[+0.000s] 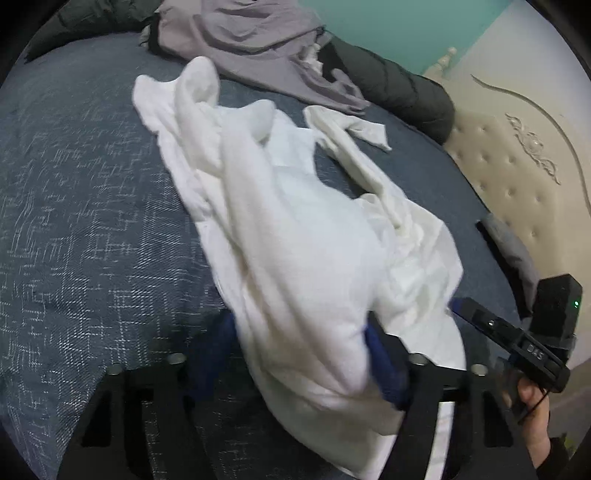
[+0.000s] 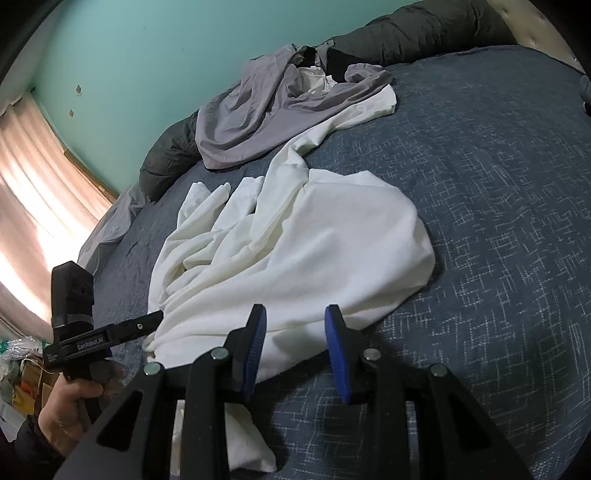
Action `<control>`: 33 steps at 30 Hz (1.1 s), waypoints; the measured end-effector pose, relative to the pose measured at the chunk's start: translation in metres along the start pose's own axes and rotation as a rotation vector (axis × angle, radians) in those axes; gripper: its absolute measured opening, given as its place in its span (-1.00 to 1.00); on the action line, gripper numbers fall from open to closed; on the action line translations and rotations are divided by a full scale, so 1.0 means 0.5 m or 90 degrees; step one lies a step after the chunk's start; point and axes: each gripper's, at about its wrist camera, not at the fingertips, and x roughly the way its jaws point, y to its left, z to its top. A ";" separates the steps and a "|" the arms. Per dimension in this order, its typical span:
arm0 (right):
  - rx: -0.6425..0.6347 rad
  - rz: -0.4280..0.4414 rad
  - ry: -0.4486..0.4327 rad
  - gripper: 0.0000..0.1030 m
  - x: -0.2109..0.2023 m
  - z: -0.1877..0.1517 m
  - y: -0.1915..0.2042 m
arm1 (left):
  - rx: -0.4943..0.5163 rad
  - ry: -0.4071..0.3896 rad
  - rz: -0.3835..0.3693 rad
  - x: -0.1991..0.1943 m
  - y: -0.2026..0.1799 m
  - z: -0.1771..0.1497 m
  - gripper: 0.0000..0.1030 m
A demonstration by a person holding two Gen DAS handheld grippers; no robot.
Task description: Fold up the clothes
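A crumpled white garment (image 1: 295, 229) lies on the dark blue bed (image 1: 81, 206). My left gripper (image 1: 299, 354) has its blue pads on either side of a thick bunch of the white cloth, which drapes over it. In the right wrist view the white garment (image 2: 295, 243) spreads ahead. My right gripper (image 2: 295, 343) is open, its blue pads (image 2: 338, 350) hovering over the garment's near edge with nothing between them. The left gripper (image 2: 110, 332) also shows at the left, held by a hand, its tip at the cloth's edge.
A grey garment (image 2: 258, 110) with other clothes lies at the far side of the bed against a dark rolled duvet (image 2: 406, 33). A cream tufted headboard (image 1: 517, 166) borders the bed. A teal wall (image 2: 147, 55) and a curtained window (image 2: 33, 184) lie beyond.
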 end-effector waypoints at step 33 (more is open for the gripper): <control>0.037 0.064 -0.024 -0.35 -0.016 0.031 -0.015 | -0.080 -0.080 0.115 -0.268 0.089 -0.018 -0.76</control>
